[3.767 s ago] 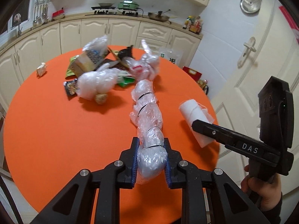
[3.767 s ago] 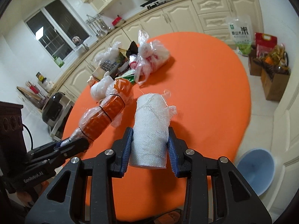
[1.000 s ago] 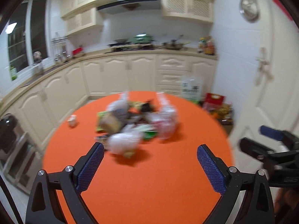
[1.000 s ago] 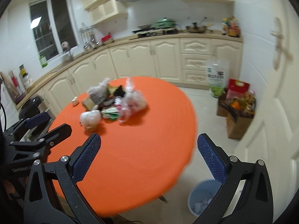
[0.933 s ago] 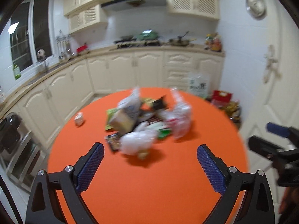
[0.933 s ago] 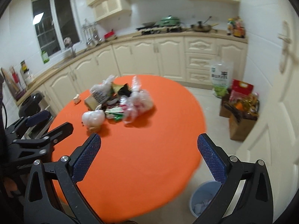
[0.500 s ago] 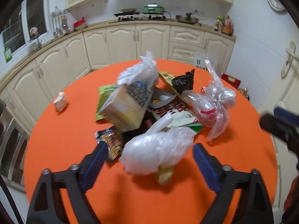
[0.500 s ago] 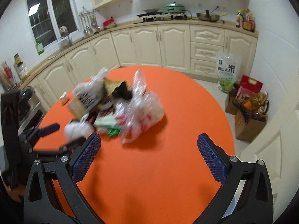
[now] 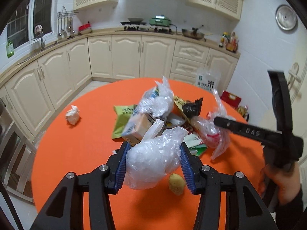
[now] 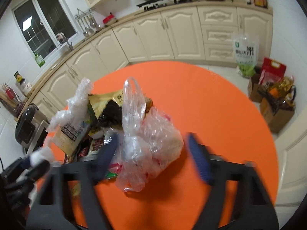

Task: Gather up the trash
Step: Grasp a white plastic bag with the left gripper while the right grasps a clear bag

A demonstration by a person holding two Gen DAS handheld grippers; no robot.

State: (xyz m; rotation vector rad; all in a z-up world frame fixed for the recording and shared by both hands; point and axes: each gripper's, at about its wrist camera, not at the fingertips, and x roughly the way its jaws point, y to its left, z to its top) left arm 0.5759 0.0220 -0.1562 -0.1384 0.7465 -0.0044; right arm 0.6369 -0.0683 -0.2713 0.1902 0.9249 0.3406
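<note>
A: Trash first: the crumpled white plastic bag (image 9: 153,157) is clamped between the blue pads of the left gripper (image 9: 152,164), at the near edge of the trash pile (image 9: 163,115) on the round orange counter (image 9: 76,143).

B: And the right gripper (image 10: 153,153)?

A: Its jaws stand wide apart on either side of the clear knotted plastic bag with red inside (image 10: 151,140), at the pile's right side. It is blurred, and I can't tell whether the pads touch the film yet.

B: What might go wrong?

A: The white bag is slack film, so the pads may pinch only a fold and it could slip out on lifting. A small yellowish lump (image 9: 176,184) lies just beside it and could be left behind or knocked away. The clear bag overlaps wrappers in the pile, so a pull may drag them along.

B: Hand pose?

A: The right hand (image 9: 280,180) grips its handle upright, right of the pile, gripper pointing inward. The left hand is out of sight.
</note>
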